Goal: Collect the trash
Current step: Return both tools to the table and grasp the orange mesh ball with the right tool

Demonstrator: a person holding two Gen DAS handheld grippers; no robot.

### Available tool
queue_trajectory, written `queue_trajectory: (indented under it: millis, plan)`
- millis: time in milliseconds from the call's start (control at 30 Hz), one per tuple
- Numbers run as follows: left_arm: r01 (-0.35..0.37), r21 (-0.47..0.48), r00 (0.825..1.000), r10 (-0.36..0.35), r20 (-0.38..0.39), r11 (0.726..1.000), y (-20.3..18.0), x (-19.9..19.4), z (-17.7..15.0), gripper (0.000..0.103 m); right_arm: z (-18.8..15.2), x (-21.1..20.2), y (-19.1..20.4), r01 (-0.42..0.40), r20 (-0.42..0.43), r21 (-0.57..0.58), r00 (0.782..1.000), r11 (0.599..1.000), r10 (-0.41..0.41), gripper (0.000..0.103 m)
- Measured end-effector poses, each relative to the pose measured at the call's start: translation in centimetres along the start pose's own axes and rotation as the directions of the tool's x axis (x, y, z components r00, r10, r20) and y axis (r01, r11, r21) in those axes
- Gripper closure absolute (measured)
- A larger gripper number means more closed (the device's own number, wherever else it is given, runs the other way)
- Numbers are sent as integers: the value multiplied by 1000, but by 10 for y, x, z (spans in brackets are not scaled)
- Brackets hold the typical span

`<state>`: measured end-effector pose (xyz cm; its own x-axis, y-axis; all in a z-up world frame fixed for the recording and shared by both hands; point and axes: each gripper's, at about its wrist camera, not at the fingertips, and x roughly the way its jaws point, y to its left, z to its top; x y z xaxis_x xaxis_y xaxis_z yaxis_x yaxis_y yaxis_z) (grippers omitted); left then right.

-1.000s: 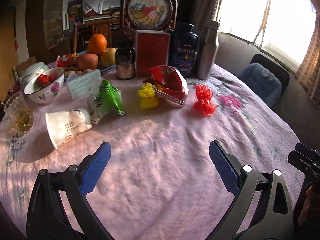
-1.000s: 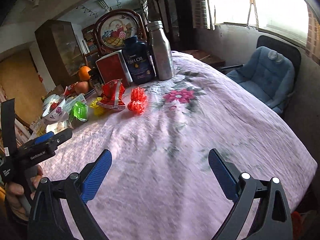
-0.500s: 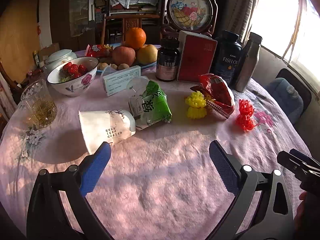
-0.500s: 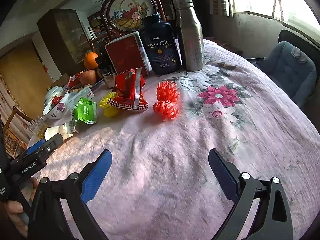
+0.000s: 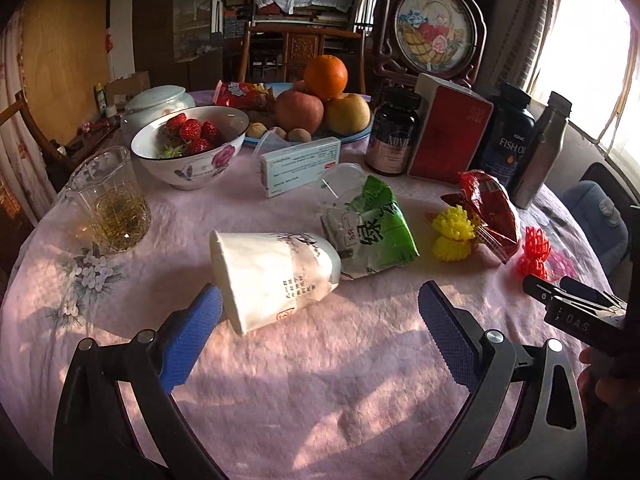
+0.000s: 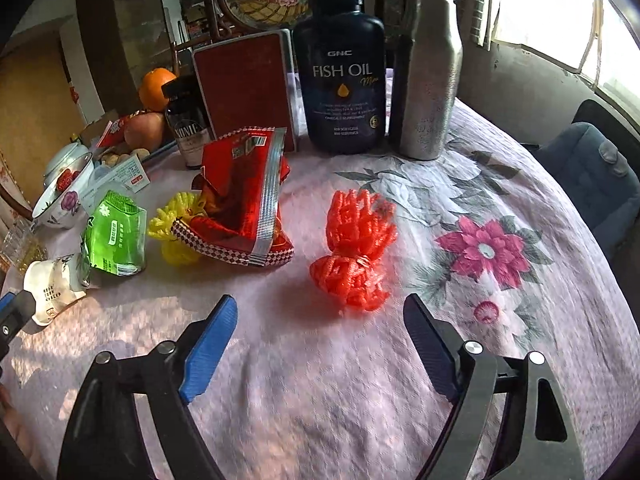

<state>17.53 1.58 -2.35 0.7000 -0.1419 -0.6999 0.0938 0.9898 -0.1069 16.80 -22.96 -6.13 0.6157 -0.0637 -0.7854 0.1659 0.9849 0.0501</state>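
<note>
A white paper cup (image 5: pixel 276 272) lies on its side on the pink tablecloth (image 5: pixel 320 380). My left gripper (image 5: pixel 320 304) is open, its jaws just short of the cup's rim. Behind the cup lie a green wrapper (image 5: pixel 380 228), a yellow foam net (image 5: pixel 454 234), a red snack bag (image 5: pixel 490 208) and a red foam net (image 5: pixel 534 254). My right gripper (image 6: pixel 320 312) is open just in front of the red foam net (image 6: pixel 356 252). The right wrist view also shows the red snack bag (image 6: pixel 244 196), yellow net (image 6: pixel 176 220), green wrapper (image 6: pixel 116 236) and cup (image 6: pixel 52 288).
At the back stand a strawberry bowl (image 5: pixel 188 148), a glass of tea (image 5: pixel 108 200), a medicine box (image 5: pixel 300 164), a fruit plate (image 5: pixel 320 100), a red box (image 6: pixel 248 88), a fish oil bottle (image 6: pixel 344 68) and a steel bottle (image 6: pixel 428 64). A blue chair (image 6: pixel 592 176) stands at the right.
Both grippers have moved forward over the table. The left one has swung left and closed in on the cup. The right one has come up to the red foam net.
</note>
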Motion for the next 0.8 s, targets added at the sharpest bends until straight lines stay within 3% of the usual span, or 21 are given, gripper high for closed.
queue_trajectory:
  millis: [200, 300, 333, 433, 633, 800]
  plan:
    - [-9, -44, 1000, 8, -14, 999, 14, 5, 3, 8, 14, 19, 1, 35, -1, 0, 999, 999, -35, 29]
    - [-4, -47, 1000, 3, -19, 999, 14, 5, 3, 8, 18, 28, 1, 29, -24, -1, 999, 1000, -29, 52]
    - [-6, -45, 1000, 5, -17, 999, 14, 5, 3, 8, 19, 30, 1, 29, -35, -2, 999, 1000, -29, 68]
    - [-9, -50, 1000, 8, -15, 999, 16, 4, 3, 8, 16, 25, -2, 4, -42, 17, 999, 1000, -3, 68]
    - [11, -82, 999, -14, -36, 997, 25, 7, 4, 8, -4, -21, -13, -85, 41, 124, 996, 989, 80, 69]
    - [15, -104, 999, -20, -45, 995, 32, 10, 5, 8, -31, -47, -6, -225, 113, 219, 972, 949, 205, 68]
